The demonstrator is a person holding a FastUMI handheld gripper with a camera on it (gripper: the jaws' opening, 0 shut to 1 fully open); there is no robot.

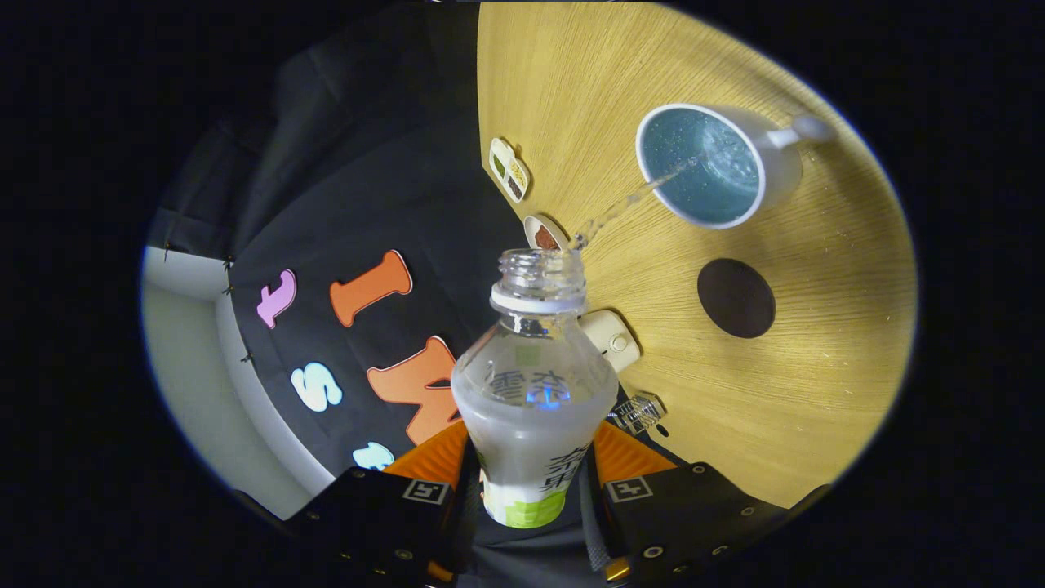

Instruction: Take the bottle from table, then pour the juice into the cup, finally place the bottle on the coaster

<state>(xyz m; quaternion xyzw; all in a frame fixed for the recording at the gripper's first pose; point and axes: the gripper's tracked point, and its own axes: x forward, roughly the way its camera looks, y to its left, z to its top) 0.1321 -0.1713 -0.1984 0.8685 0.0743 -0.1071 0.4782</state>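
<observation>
My gripper (531, 465) is shut on a clear plastic bottle (532, 384), both fingers pressing its lower body. The bottle is uncapped, part full of cloudy liquid, and tilted over the wooden table (816, 392). A thin stream of juice (633, 198) leaves its mouth and lands in the white cup (710, 163), which has a blue inside and a handle on its far side. The liquid in the cup is bubbling. A dark round coaster (735, 298) lies on the table beside the cup, nearer to the bottle.
Along the table's edge by the booth wall lie a small white dish with sections (509, 169), a small round dish with brown contents (544, 235), a white boxy device (612, 340) and a small clear lid-like object (638, 412).
</observation>
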